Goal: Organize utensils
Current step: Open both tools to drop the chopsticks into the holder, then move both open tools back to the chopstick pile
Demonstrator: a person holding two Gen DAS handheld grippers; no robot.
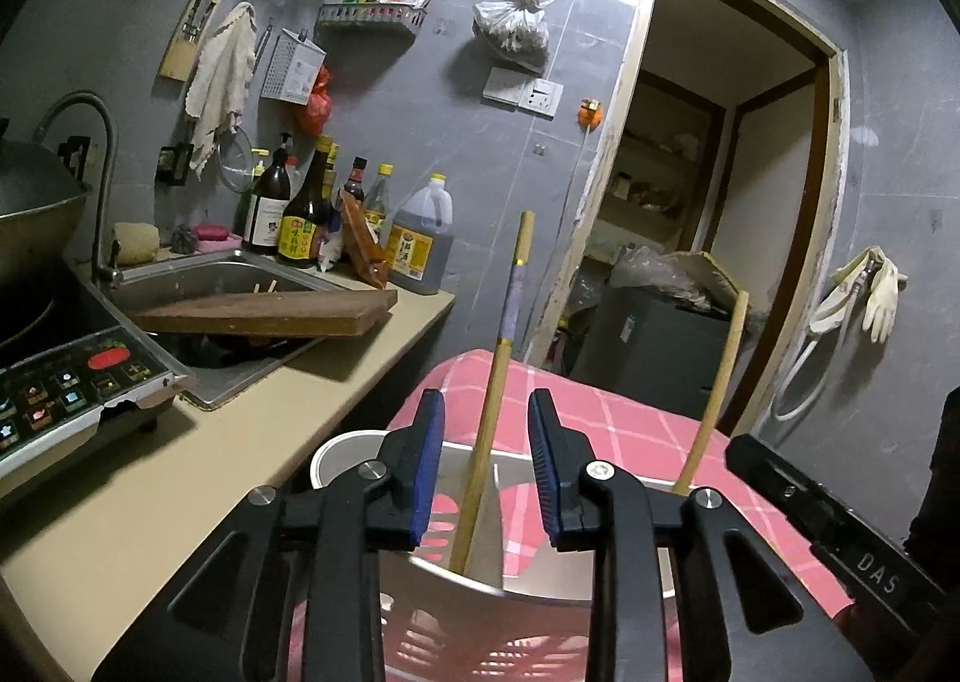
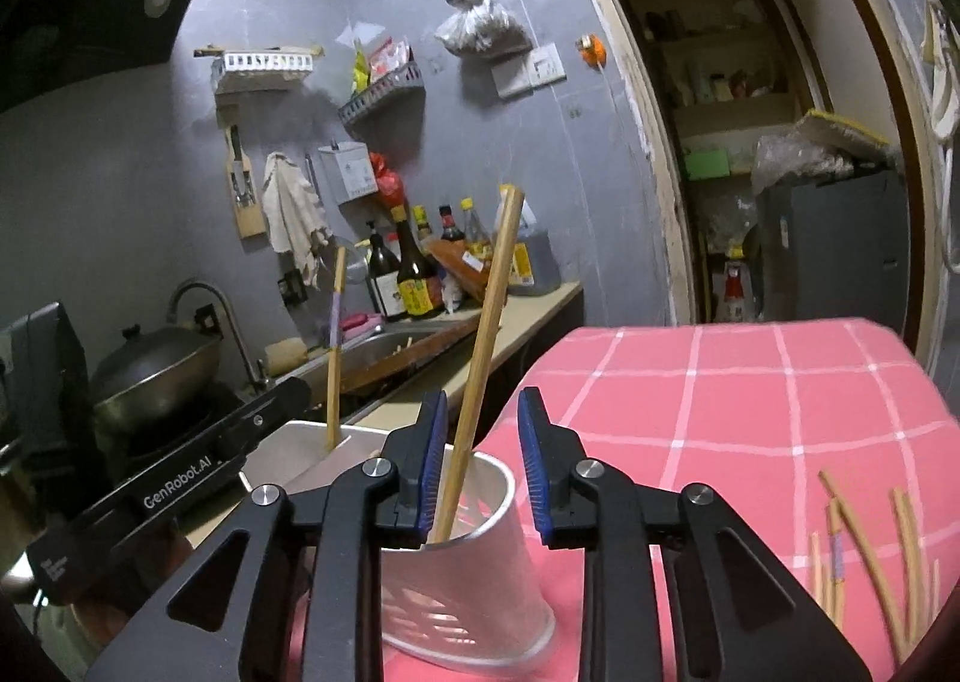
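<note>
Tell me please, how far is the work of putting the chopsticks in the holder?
Done: two chopsticks stand in the white holder, one with a purple band and a plain one. In hand: nothing; the left tongs and right tongs are open around them. Left: several chopsticks lie on the pink cloth.

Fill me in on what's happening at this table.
A person is sorting chopsticks into a white utensil holder on the pink checked tablecloth, with a gripper in each hand. The left gripper stands open around a purple-banded chopstick upright in the holder. The right gripper is open around a plain chopstick leaning there too. Neither is squeezed. More loose chopsticks lie on the cloth.
</note>
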